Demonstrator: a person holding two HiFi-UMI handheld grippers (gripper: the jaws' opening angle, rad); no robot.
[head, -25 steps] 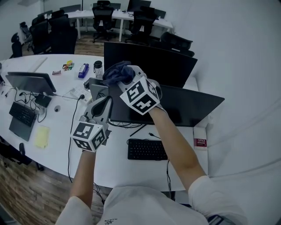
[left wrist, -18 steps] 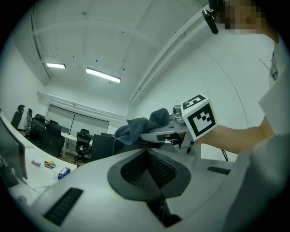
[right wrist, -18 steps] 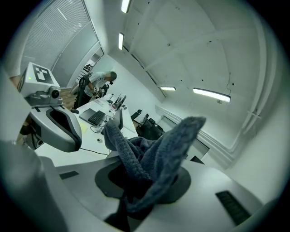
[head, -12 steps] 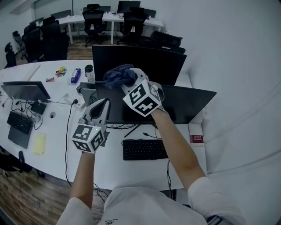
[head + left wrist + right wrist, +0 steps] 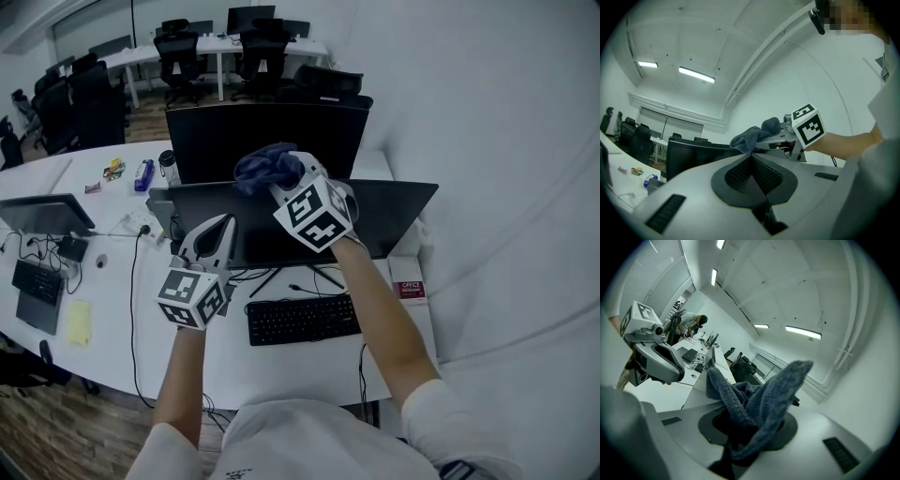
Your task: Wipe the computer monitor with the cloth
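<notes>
A dark blue cloth (image 5: 267, 167) bunches out of my right gripper (image 5: 281, 180), which is shut on it and held at the top edge of the near black monitor (image 5: 394, 214). In the right gripper view the cloth (image 5: 759, 394) fills the jaws. A second black monitor (image 5: 262, 136) stands just behind. My left gripper (image 5: 225, 223) is shut with nothing in it, low in front of the near monitor's left part. The left gripper view shows its pads (image 5: 740, 171) pressed together, with the cloth (image 5: 754, 136) and monitor (image 5: 693, 152) beyond.
A black keyboard (image 5: 300, 319) lies on the white desk (image 5: 122, 309) below the monitor, with a red-and-white box (image 5: 409, 290) to its right. At left are a tablet on a stand (image 5: 42, 214), cables, yellow notes (image 5: 78, 322) and a bottle (image 5: 167, 164). A wall rises at right.
The head view has swung, so the desk sits further left in frame. My right gripper with the cloth has shifted a little right along the monitor's top edge. Both grippers stay shut.
</notes>
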